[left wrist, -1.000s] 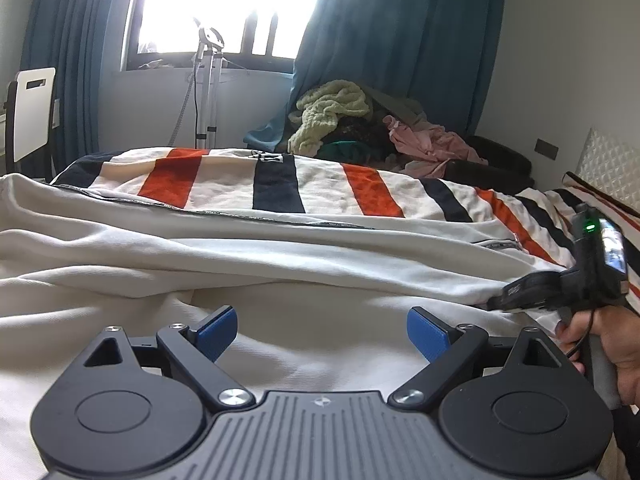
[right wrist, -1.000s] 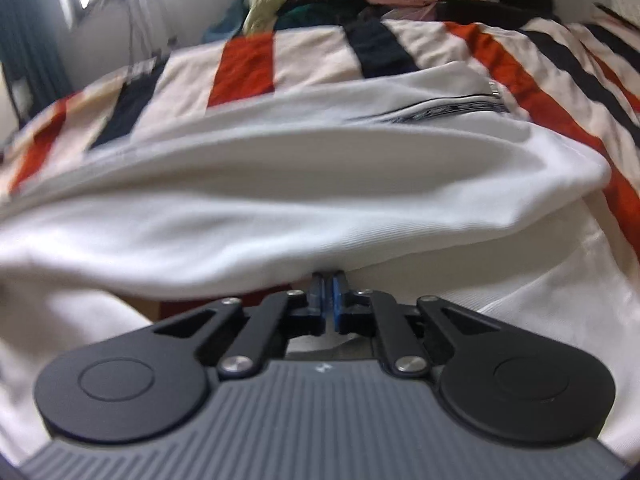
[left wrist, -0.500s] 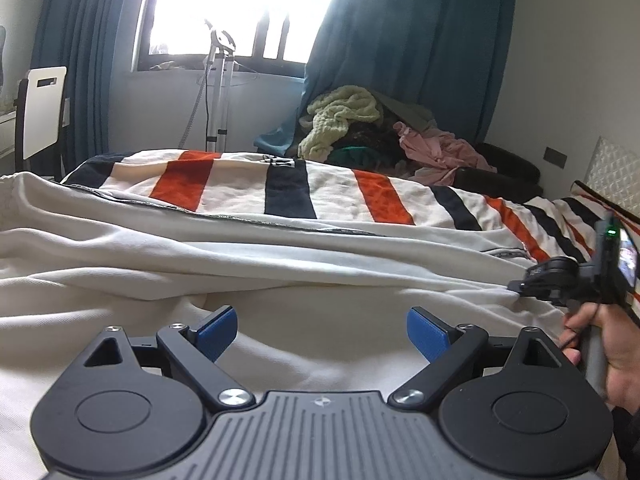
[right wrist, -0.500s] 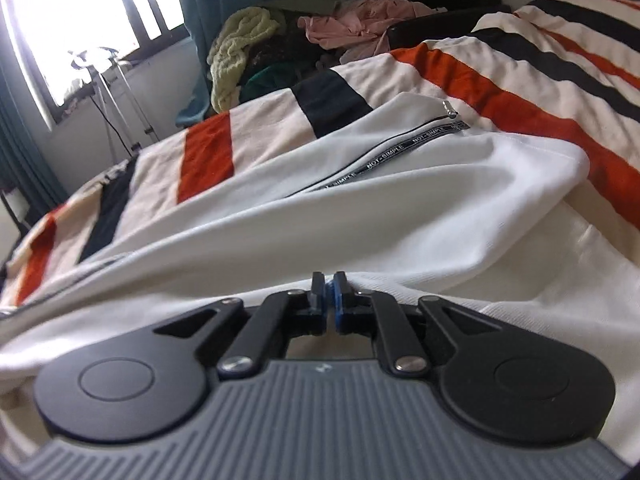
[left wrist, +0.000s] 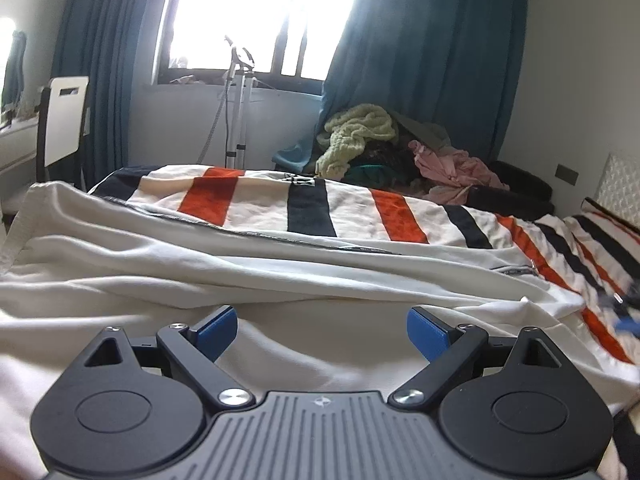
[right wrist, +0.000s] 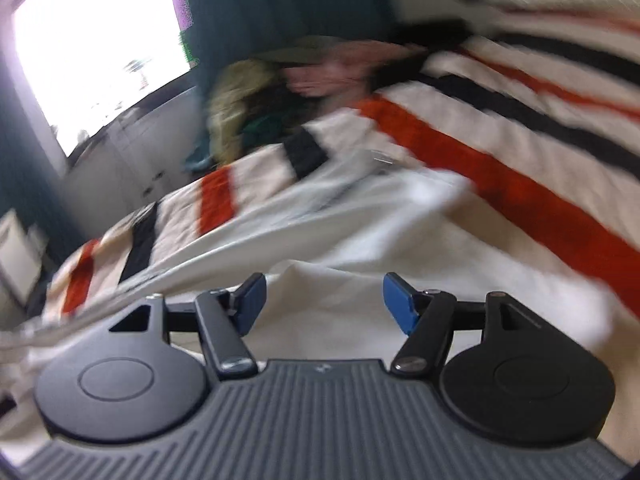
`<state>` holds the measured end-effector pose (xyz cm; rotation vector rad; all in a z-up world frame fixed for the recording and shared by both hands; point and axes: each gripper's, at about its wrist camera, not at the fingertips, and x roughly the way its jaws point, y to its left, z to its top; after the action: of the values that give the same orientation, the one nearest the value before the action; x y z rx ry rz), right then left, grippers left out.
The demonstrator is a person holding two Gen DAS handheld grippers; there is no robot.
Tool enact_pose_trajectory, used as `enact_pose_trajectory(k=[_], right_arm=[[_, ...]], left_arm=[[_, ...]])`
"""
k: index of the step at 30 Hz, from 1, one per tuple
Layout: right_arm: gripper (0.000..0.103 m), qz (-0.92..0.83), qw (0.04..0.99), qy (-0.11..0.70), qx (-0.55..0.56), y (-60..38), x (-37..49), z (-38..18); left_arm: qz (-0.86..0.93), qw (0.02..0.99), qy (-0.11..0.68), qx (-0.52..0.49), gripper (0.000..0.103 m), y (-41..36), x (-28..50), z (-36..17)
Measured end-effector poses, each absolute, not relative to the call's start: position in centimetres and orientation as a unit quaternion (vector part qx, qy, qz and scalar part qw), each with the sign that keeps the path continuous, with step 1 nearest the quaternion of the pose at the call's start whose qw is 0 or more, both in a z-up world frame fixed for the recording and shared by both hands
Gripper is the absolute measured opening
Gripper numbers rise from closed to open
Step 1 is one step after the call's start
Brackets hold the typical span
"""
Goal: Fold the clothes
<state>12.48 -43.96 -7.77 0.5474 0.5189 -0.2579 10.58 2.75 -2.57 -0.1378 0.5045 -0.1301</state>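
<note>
A white garment (left wrist: 280, 280) lies spread in long soft folds across the near side of a bed, over a striped blanket (left wrist: 312, 208) of cream, orange and black bands. A dark zip line (left wrist: 256, 234) runs along the garment's far edge, and its right end lies folded over on itself near the orange stripe.

The left tool (left wrist: 322, 330) hovers just above the white cloth, its 2 blue pads (left wrist: 218, 330) set wide apart with nothing between them. The right tool (right wrist: 323, 300) also stands wide; its jaws have just been opening, and nothing is gripped: only the garment (right wrist: 360, 264) lies below the gap. The right wrist view is tilted and badly blurred. At the right edge of the left wrist view, a blurred dark and blue shape (left wrist: 624, 312) sits over the blanket; I cannot tell what it is.

Beyond the bed, a heap of clothes (left wrist: 400, 148), pale green, pink and dark, rests against teal curtains (left wrist: 424, 60). A bright window (left wrist: 256, 16) is behind a metal stand (left wrist: 240, 100), and a white chair back (left wrist: 64, 116) is at the left.
</note>
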Motion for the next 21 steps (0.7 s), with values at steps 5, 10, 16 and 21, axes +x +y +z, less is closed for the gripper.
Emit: enact_pose_trajectory(k=[5,10,16,21], right_arm=[[0.062,-0.232,0.851,0.212,0.422,-51.2,7.3,-9.6],[0.057,-0.318,0.785,0.204,0.491,-54.7,5.5,-12.6],[0.057,-0.310,0.743,0.241,0.542,-57.0,6.5,-16.5],[0.023,-0.274,0.752,0.241,0.549,-56.9,8.7,-17.2]], left_arm=[[-0.034,0.963,0.247,-0.101,0.093,6.1,9.0,-1.5],[0.046,0.960,0.227,-0.158,0.093,13.1,6.7,0.9],[0.156,0.928,0.201,-0.272,0.096,24.8,3.0,2.6],[0.193,0.874,0.232,-0.382,0.097,32.7,0.2,0.0]])
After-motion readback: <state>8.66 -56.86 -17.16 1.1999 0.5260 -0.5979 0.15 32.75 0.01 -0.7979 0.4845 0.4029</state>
